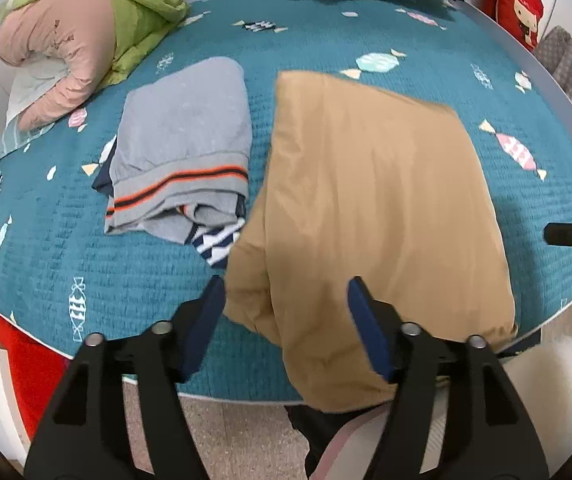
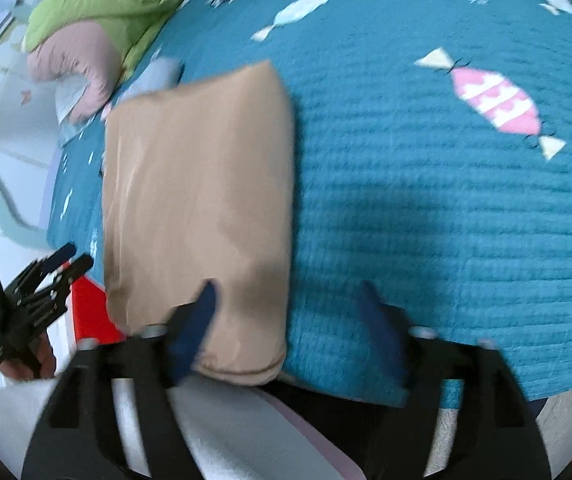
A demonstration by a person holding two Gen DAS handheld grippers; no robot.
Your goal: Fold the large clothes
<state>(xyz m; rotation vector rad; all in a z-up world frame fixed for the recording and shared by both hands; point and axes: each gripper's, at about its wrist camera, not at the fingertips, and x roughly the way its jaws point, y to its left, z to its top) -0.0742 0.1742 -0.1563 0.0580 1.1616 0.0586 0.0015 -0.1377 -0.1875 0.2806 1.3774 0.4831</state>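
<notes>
Tan garment (image 1: 366, 200) lying folded on the teal bed cover (image 1: 126, 280), both claws spread and holding nothing.

The left claw (image 1: 282, 304) hangs with its jaws wide apart over the garment's near left corner, where the cloth spills past the bed's edge; the right claw (image 2: 286, 300) is likewise wide apart, its left pad (image 2: 202, 312) over the garment's near hem (image 2: 242, 368), nothing pinched. A folded grey striped pile (image 1: 182, 152) sits just beside the tan garment's left side, apart from it. The tan cloth looks soft, light and limp, smooth enough to slide on itself, so I would judge it best taken at the thick near hem or a folded corner, pinching all layers together.
</notes>
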